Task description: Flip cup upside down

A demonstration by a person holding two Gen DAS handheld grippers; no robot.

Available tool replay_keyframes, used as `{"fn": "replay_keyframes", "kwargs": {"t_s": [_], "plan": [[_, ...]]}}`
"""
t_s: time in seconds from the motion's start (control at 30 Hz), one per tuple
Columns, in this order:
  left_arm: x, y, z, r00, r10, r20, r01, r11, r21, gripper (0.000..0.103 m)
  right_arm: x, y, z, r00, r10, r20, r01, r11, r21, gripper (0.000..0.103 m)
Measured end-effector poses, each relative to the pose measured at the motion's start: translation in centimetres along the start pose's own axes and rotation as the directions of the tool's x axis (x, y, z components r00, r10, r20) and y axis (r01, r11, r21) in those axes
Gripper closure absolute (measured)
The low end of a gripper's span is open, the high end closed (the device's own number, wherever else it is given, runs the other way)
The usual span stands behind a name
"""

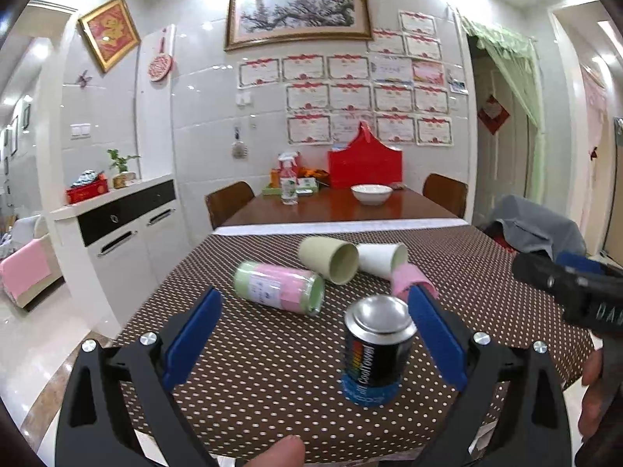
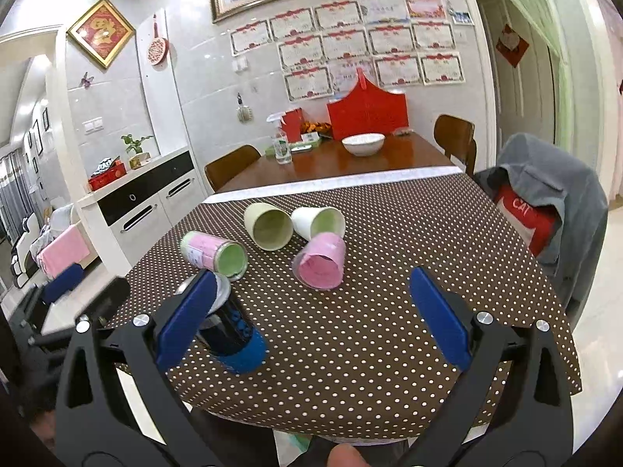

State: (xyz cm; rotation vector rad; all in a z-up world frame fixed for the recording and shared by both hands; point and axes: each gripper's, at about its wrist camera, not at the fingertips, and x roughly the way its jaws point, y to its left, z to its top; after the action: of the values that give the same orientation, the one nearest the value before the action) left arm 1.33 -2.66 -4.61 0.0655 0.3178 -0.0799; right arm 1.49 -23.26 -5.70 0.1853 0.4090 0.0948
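A black-and-blue cup (image 1: 375, 348) stands mouth down on the dotted tablecloth, its silver base up; it also shows in the right wrist view (image 2: 233, 330). My left gripper (image 1: 315, 334) is open around it without touching. Four cups lie on their sides beyond: a pink-and-green one (image 1: 278, 286) (image 2: 214, 253), a pale green one (image 1: 331, 258) (image 2: 268, 225), a white one (image 1: 379, 258) (image 2: 317, 222) and a pink one (image 2: 321, 260), partly hidden in the left view (image 1: 405, 278). My right gripper (image 2: 311, 319) is open and empty, in front of the pink cup.
The brown dotted tablecloth (image 2: 389, 311) ends at the near edge. Beyond a white strip, the wooden table holds a white bowl (image 1: 371, 193), a spray bottle (image 1: 288, 179) and a red box (image 1: 364, 165). A chair with a grey jacket (image 2: 553, 202) stands right; a white cabinet (image 1: 128, 225) left.
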Motion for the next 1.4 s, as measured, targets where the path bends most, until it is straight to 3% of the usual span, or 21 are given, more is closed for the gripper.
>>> {"fn": "replay_keyframes", "kwargs": {"t_s": [0.5,1.23,1.4], "plan": [[-6.0,2.3,3.1,0.994,0.077,0.08,-0.075,0.997,-0.028,0.008,-3.4,5.4,-0.5,0.995,-0.027,0.096,0.04,0.991,-0.127,0.006],[-9.4,3.1,2.6,0.979,0.164,0.12,-0.162,0.986,-0.026,0.008,-5.6,7.2,-1.0,0.982,-0.067,0.178,0.089,0.989,-0.12,0.006],[-9.4,3.9,2.6,0.982,0.152,0.113,-0.146,0.988,-0.057,0.008,-6.0,7.4,-1.0,0.98,-0.065,0.188,0.089,0.989,-0.121,0.006]]}}
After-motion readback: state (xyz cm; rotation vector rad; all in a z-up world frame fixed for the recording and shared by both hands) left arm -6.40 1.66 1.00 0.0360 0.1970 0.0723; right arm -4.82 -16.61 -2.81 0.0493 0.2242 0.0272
